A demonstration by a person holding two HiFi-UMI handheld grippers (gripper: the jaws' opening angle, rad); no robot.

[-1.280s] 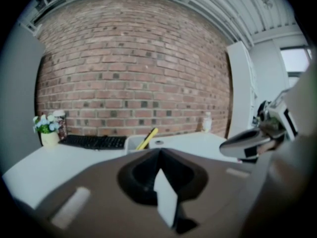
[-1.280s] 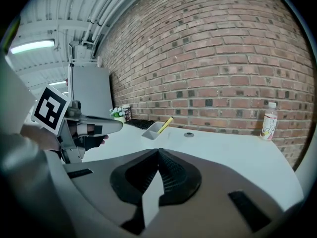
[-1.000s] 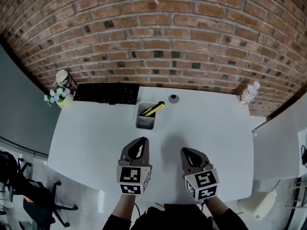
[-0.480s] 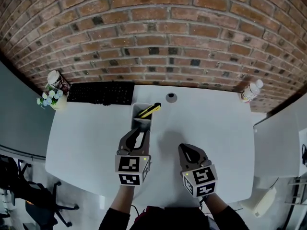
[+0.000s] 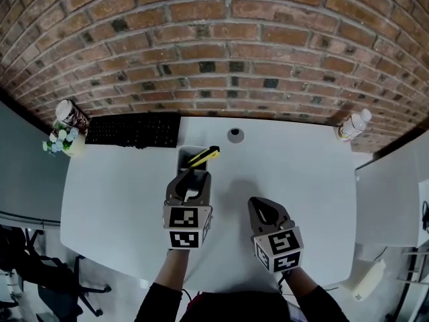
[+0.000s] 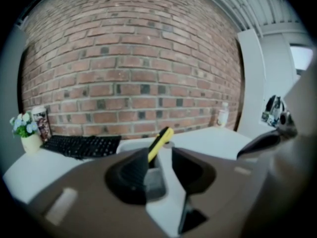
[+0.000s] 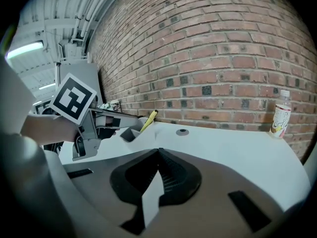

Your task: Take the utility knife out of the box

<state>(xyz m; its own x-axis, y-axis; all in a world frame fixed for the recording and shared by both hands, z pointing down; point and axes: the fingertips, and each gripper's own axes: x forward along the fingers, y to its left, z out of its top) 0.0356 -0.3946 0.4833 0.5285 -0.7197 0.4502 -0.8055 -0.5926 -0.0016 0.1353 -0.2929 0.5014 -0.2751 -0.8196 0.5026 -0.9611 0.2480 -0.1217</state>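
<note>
the task is at its very start: nothing is lifted yet. the utility knife [image 5: 203, 156], yellow and black, stands slanted in the small grey box [image 5: 181, 154] in the middle of the white tabletop [image 5: 301, 180], its upper end poking out over the far rim. the box sits just in front of the black keyboard [image 5: 134, 129], and a small round disc [image 5: 234, 135] lies beside it on the right.

the left gripper [image 5: 192, 178] is at the near end of the box, pointing along it towards the knife. its fingers [image 6: 130, 175] have just been opening and stand wide apart. the left gripper view shows the box's near wall and, further off, the knife's yellow handle lined up in the gap, but the pads press on nothing.

the right gripper [image 5: 260, 203] hangs over bare tabletop, well apart from the box on its right side. its fingers [image 7: 171, 175] are together at the tips and hold nothing.

what is left is the whole job, by my reading: bring the open left fingers further forward to the knife's exposed end, close on it, and draw it up and out of the box. the reach looks nearly done. the slant of the knife may make it slip or tip the light box as it is pulled.
</note>
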